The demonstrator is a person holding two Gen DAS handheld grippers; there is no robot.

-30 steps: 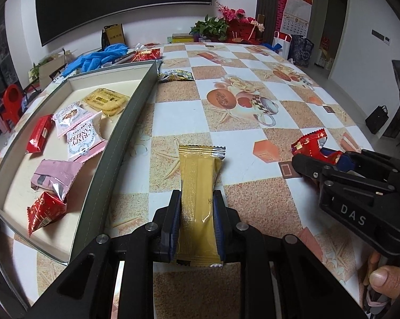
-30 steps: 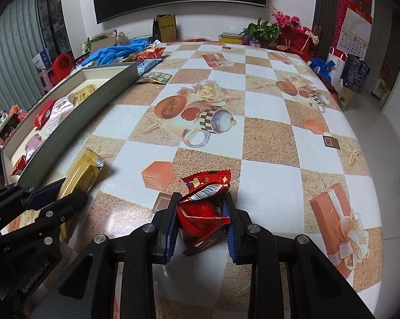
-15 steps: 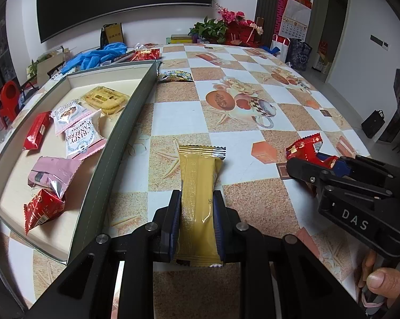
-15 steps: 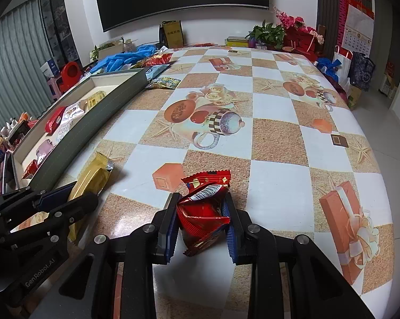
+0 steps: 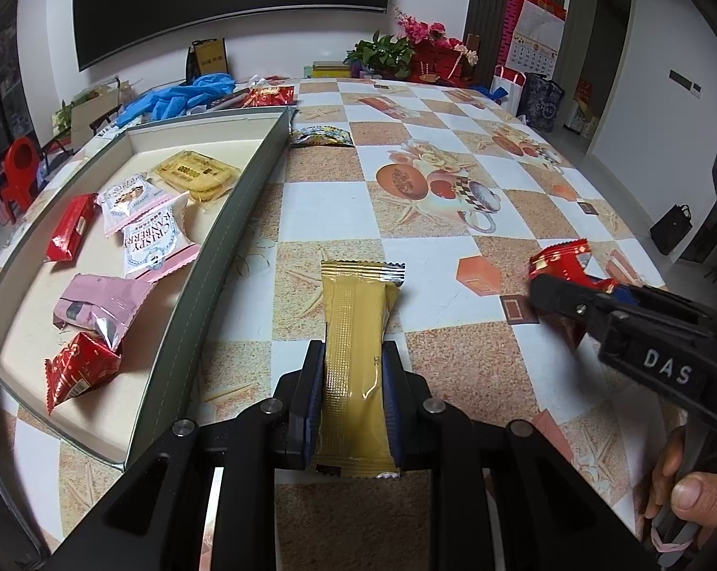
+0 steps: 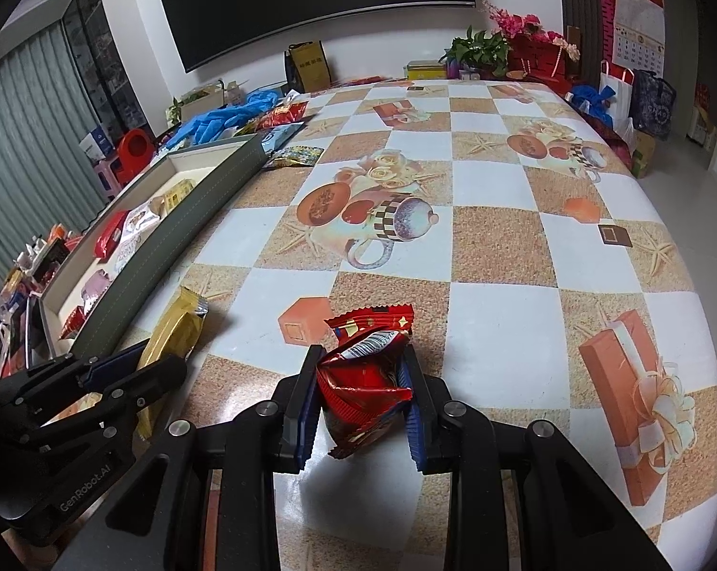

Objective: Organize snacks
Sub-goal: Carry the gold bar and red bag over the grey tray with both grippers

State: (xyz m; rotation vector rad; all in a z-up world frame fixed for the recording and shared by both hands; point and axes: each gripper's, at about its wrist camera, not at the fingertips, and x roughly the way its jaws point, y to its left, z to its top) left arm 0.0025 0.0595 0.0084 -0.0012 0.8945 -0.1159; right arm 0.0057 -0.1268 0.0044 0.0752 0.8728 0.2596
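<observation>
My left gripper (image 5: pixel 353 371) is shut on a long gold snack packet (image 5: pixel 356 333) that sticks out forward above the checked tablecloth. To its left lies a shallow grey tray (image 5: pixel 234 228) holding several snack packs in red, pink, white and yellow. In the right wrist view my right gripper (image 6: pixel 362 371) is shut on a crumpled red snack packet (image 6: pixel 365 371) just above the table. The left gripper (image 6: pixel 134 371) with the gold packet (image 6: pixel 177 328) shows at that view's left, next to the tray (image 6: pixel 192 219). The right gripper (image 5: pixel 572 295) and red packet (image 5: pixel 561 259) appear at the left view's right.
A small dark patterned packet (image 5: pixel 321 135) lies past the tray's far corner. Blue gloves (image 5: pixel 187 95) and a red packet (image 5: pixel 269 95) sit at the table's far left end. Plants and red boxes (image 5: pixel 420 52) stand at the far edge. A hand (image 5: pixel 692 499) grips the right tool.
The right gripper has tilted and shifted slightly with the red packet, so its view now leans. The left gripper has stayed where it was with the gold packet.
</observation>
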